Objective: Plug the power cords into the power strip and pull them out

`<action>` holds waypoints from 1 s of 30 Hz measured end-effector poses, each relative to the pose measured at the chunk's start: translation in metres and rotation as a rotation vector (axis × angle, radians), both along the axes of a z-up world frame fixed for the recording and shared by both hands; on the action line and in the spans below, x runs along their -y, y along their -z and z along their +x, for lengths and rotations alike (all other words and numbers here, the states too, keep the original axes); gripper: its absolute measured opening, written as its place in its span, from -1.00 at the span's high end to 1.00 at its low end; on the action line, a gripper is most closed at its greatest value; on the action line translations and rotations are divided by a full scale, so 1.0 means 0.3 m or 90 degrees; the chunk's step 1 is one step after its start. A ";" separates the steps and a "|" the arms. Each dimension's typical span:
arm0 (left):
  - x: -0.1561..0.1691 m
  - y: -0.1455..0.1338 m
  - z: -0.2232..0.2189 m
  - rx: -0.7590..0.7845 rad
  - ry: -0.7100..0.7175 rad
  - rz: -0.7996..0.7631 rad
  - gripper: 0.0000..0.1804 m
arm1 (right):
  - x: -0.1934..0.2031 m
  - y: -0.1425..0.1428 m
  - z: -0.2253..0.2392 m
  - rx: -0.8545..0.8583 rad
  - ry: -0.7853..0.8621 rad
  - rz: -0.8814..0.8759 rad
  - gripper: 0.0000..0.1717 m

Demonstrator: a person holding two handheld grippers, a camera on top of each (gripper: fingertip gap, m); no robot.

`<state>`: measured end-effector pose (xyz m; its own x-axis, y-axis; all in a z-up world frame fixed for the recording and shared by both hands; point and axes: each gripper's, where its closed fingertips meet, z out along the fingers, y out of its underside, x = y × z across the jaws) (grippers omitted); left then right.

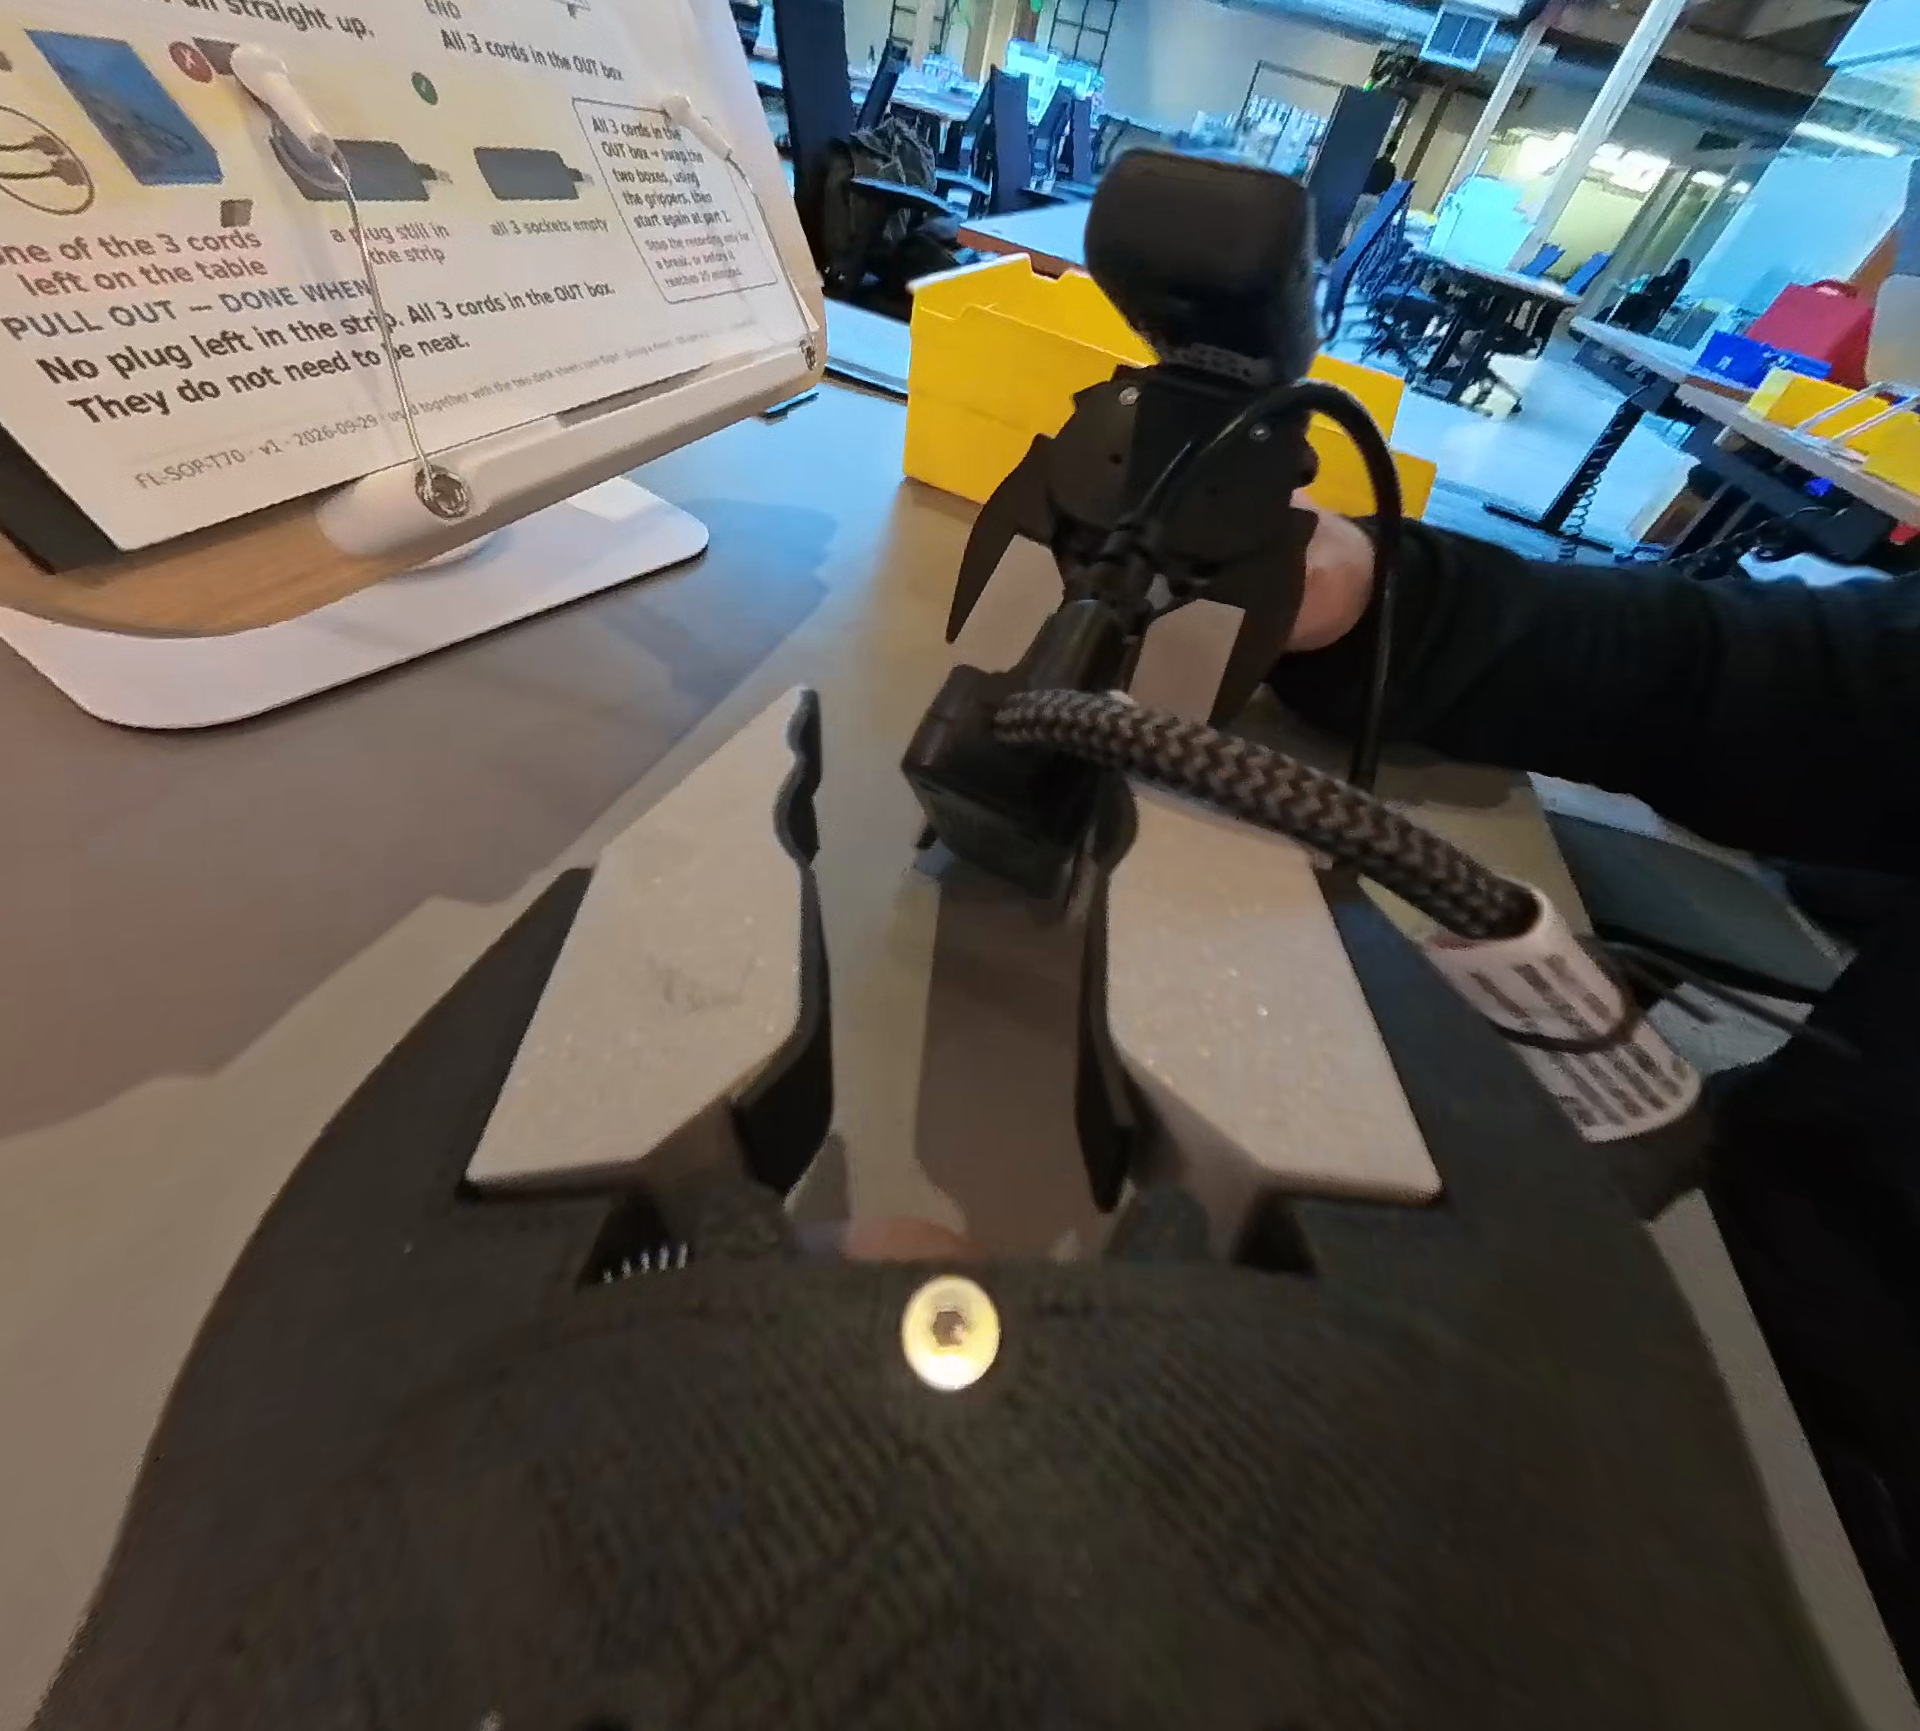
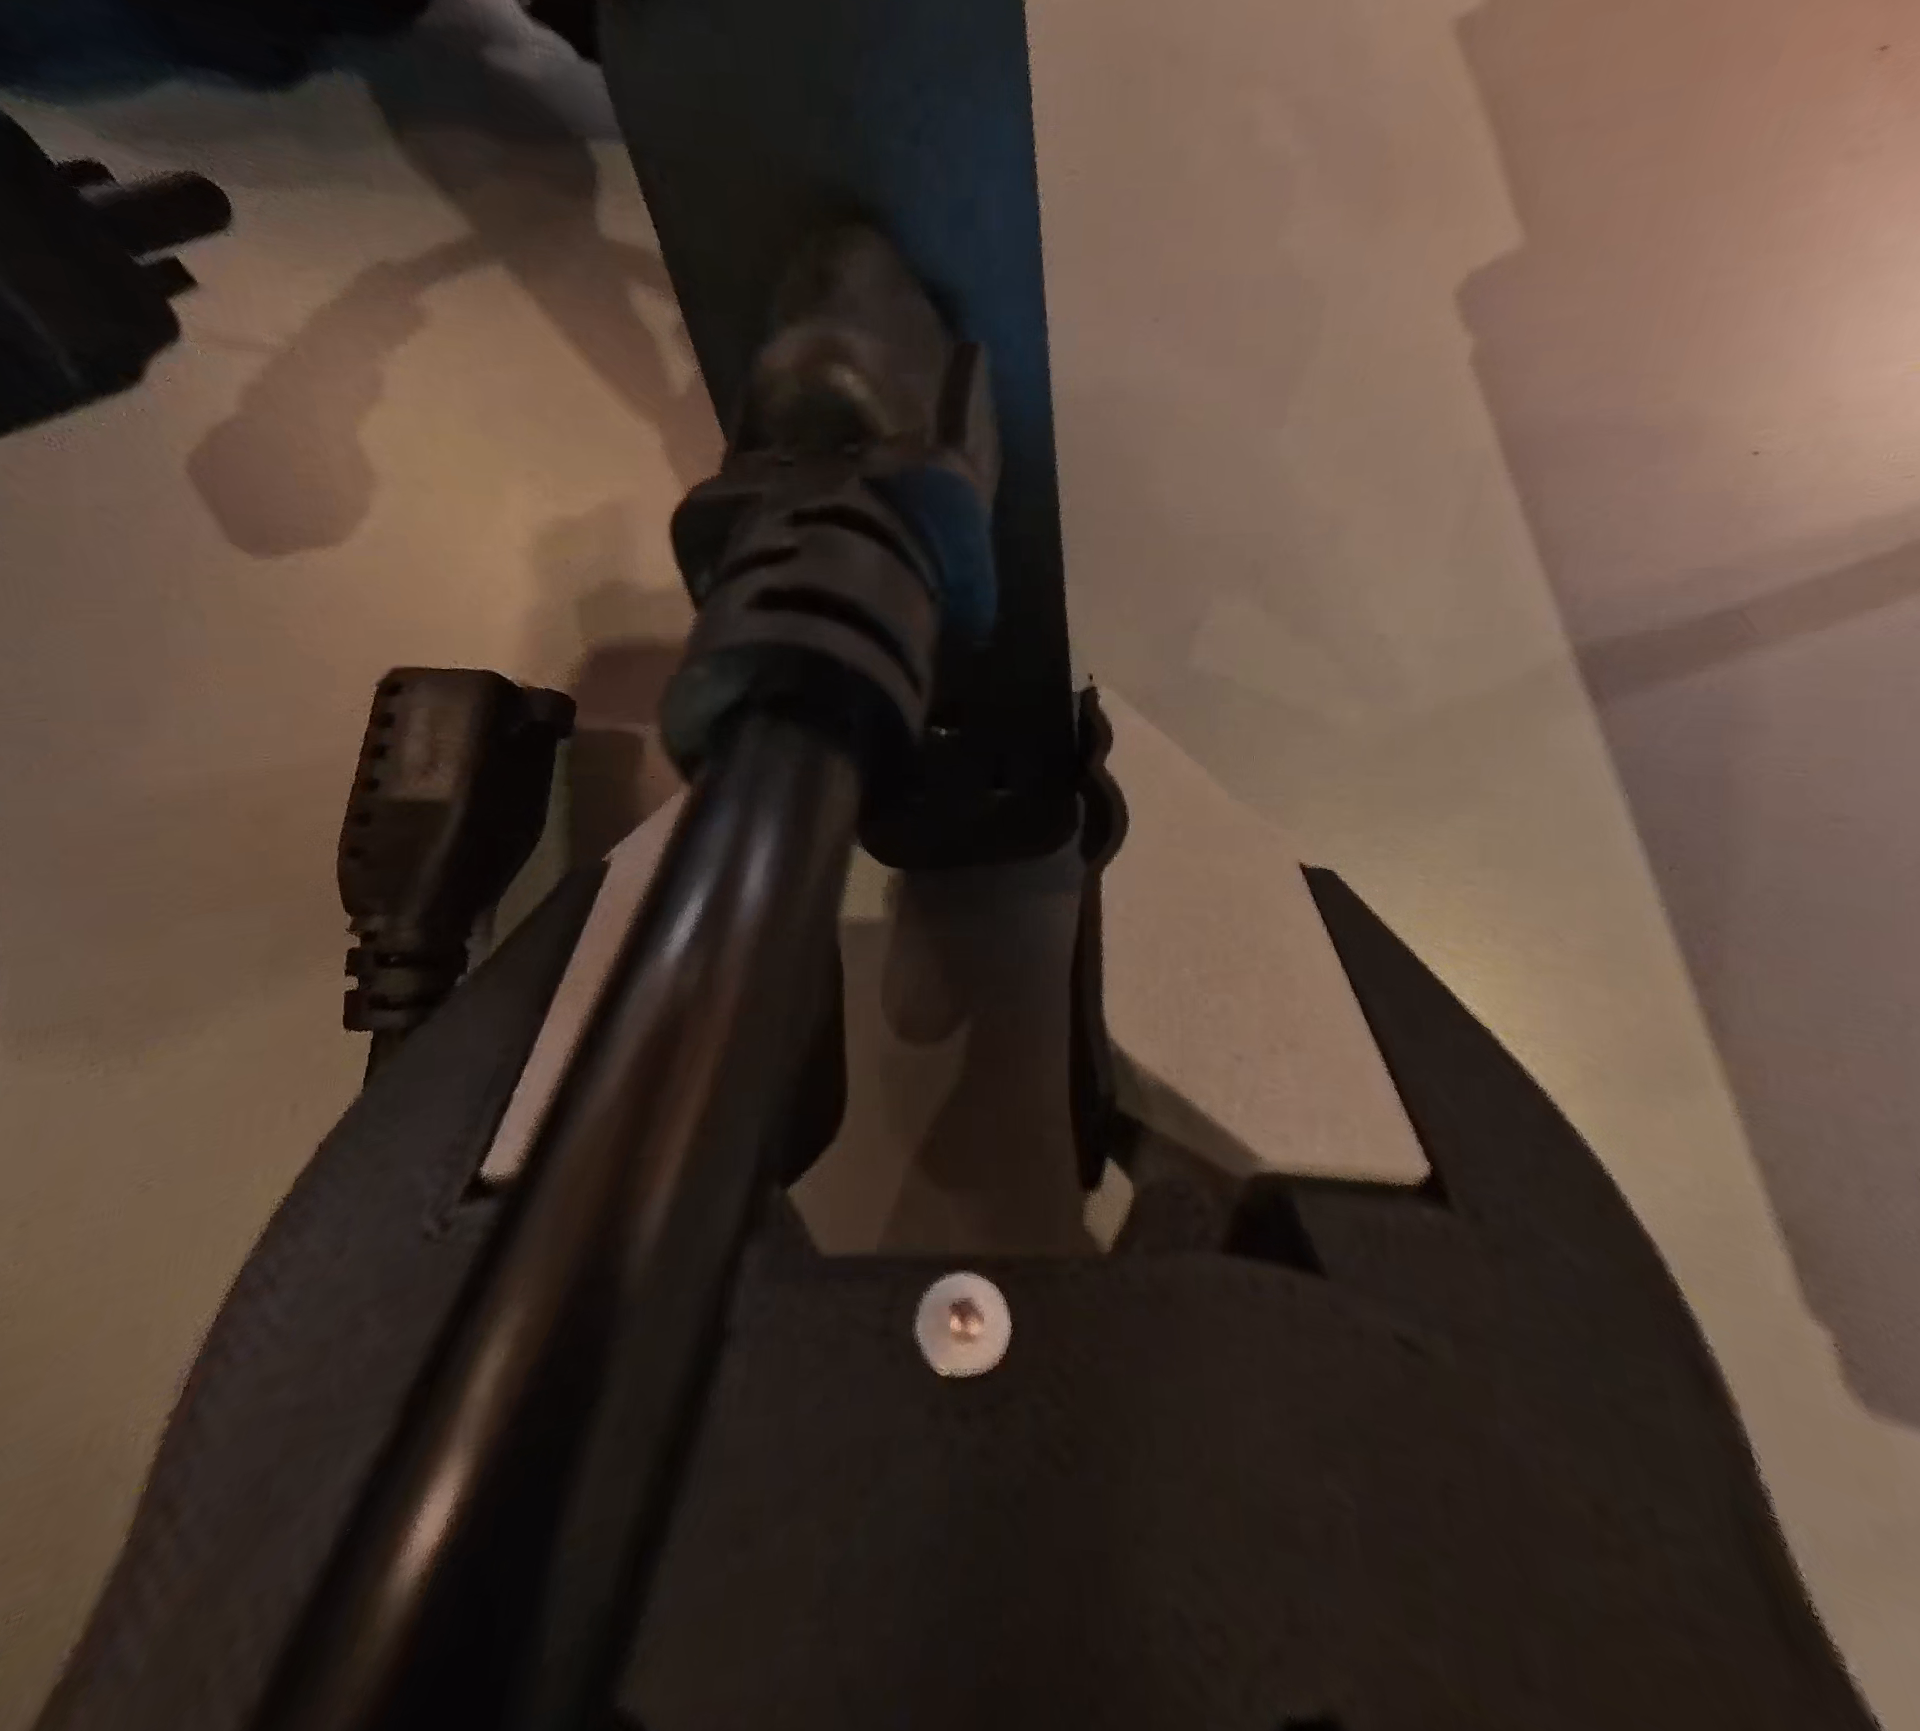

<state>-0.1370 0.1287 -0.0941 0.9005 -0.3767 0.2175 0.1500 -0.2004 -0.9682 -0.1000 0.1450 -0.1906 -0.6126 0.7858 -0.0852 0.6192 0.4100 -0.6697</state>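
Observation:
In the left wrist view a small black cube-shaped power strip (image 1: 997,798) with a braided cord (image 1: 1299,808) stands on the table between the fingers of my left gripper (image 1: 956,756). The right pad touches it, but there is a gap between the left finger (image 1: 800,746) and the cube, so this gripper is open. My right gripper (image 1: 1127,632) comes down from above and is shut on a black plug (image 1: 1081,653) that sits in the cube's top. In the right wrist view the plug (image 2: 810,580) and its cord (image 2: 675,954) fill the space between the fingers of my right gripper (image 2: 852,777).
An instruction sheet on a white stand (image 1: 364,175) is at the left and yellow bins (image 1: 997,393) are behind. A person's hand and dark sleeve (image 1: 1558,663) are at the right. Another black plug (image 2: 436,829) lies on the table beside the right gripper. Spacing between my two grippers at the tips: around 11 cm.

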 end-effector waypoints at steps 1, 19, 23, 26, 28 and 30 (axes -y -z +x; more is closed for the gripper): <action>0.003 0.004 -0.006 -0.009 -0.003 -0.011 0.39 | -0.004 0.003 0.003 0.004 0.000 0.013 0.50; 0.097 0.003 -0.045 0.063 0.059 -0.055 0.53 | -0.096 -0.008 -0.022 -0.023 0.068 0.082 0.71; 0.074 0.008 -0.064 0.106 0.031 -0.067 0.44 | -0.028 -0.066 -0.036 -0.064 0.035 -0.014 0.42; 0.041 0.008 -0.030 0.161 0.041 -0.060 0.53 | 0.072 -0.089 -0.052 -0.085 -0.015 -0.091 0.17; 0.020 0.013 0.002 0.168 0.047 -0.063 0.45 | 0.088 -0.039 -0.072 -0.065 -0.008 -0.049 0.17; 0.015 0.017 0.018 0.158 0.044 -0.075 0.36 | 0.061 -0.002 -0.091 -0.080 0.004 0.037 0.27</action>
<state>-0.1317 0.1242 -0.0991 0.7877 -0.3941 0.4735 0.3612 -0.3272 -0.8732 -0.1272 0.1268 -0.1901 -0.6104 0.7912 0.0377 0.5345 0.4465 -0.7176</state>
